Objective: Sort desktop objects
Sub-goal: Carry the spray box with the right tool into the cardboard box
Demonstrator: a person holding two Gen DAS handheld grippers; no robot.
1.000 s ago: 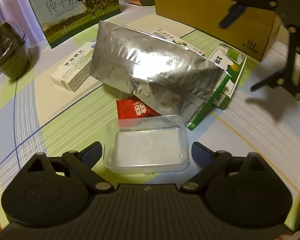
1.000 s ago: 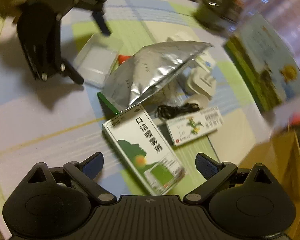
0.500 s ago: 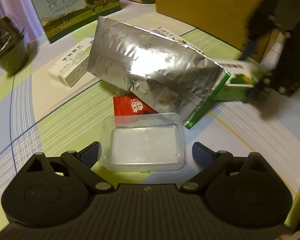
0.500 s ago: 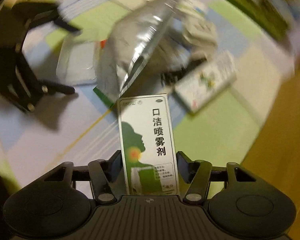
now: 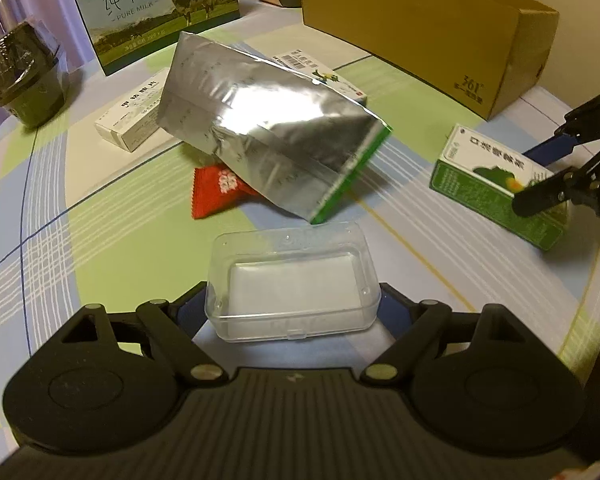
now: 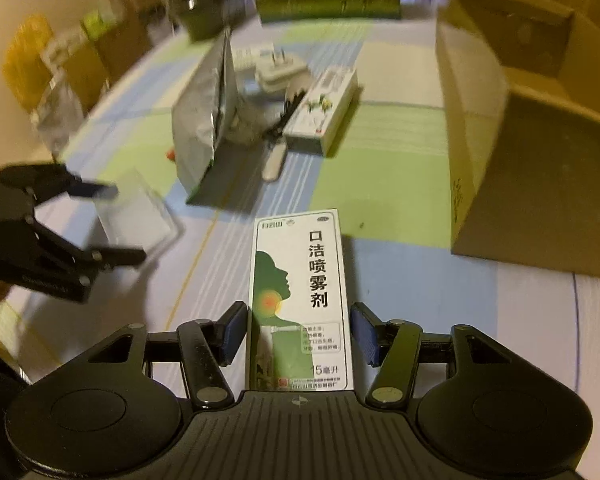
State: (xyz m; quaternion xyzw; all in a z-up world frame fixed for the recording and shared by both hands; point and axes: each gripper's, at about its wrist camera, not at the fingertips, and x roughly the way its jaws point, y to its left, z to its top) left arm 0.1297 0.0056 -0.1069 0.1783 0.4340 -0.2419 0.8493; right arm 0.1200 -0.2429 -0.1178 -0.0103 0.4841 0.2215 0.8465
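At table centre-left, left gripper [image 5: 292, 304] clamps clear plastic box [image 5: 294, 280]; foil pouch [image 5: 260, 128] & small cartons [image 5: 134, 120] unsorted. At right, right gripper [image 6: 300, 334] grips spray carton [image 6: 300, 300] near cardboard box [image 6: 500, 168]. Sorting barely begun.

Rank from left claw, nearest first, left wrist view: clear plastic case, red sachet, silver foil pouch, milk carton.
1. Clear plastic case, between the left claw's fingers.
2. Red sachet, ahead, slightly left.
3. Silver foil pouch, just behind, partly covering the sachet.
4. Milk carton, far back left.
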